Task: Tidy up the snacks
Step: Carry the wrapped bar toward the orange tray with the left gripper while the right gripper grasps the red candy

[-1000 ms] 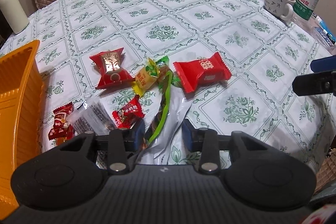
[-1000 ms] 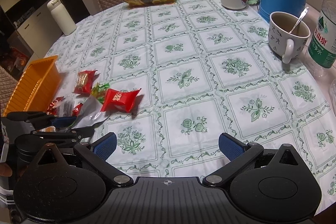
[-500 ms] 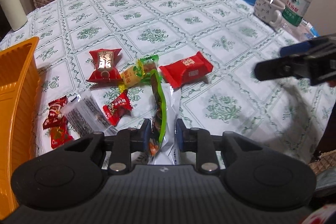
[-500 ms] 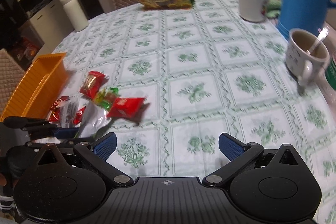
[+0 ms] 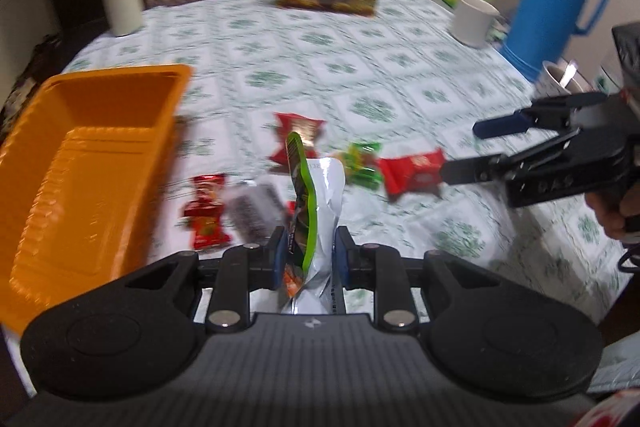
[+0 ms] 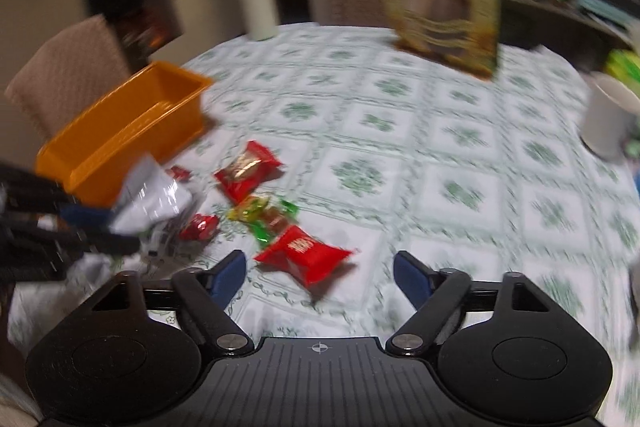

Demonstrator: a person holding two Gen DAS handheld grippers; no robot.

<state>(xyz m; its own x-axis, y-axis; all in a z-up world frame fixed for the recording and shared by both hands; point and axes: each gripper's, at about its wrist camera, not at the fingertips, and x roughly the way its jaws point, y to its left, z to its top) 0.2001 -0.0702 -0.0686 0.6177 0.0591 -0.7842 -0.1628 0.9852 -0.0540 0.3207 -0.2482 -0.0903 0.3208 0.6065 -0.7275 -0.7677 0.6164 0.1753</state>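
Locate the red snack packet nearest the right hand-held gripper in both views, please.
Left wrist view: the red snack packet lies right of centre on the table, just ahead of the right hand-held gripper.
Right wrist view: the same packet lies low in the middle, between the open fingers.
Shared landmark: the orange tray, on the left side in both views.
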